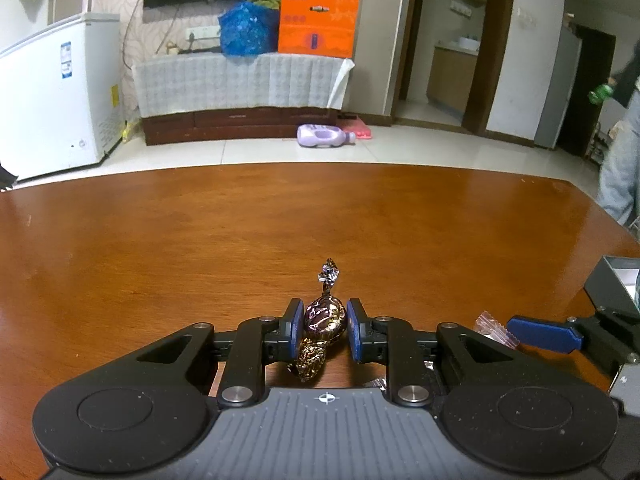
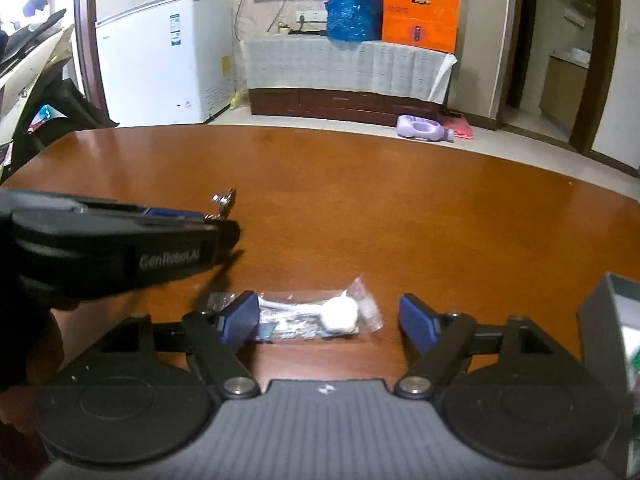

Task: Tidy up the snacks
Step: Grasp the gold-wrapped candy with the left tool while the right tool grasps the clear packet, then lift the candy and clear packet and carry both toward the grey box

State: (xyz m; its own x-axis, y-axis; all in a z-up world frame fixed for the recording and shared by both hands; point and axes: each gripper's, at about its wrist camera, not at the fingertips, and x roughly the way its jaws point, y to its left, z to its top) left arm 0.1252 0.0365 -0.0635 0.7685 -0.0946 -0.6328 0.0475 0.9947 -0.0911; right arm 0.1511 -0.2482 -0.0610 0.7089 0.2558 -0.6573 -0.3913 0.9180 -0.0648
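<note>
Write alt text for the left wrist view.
The left claw is shut on a foil-wrapped candy just above a brown wooden table. The right claw's blue finger reaches in by a clear wrapper.

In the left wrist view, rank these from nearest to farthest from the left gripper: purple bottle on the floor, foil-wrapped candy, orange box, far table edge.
1. foil-wrapped candy, between the left gripper pads.
2. far table edge, straight ahead.
3. purple bottle, lying on the floor beyond the table.
4. orange box, on the cabinet by the back wall.
</note>
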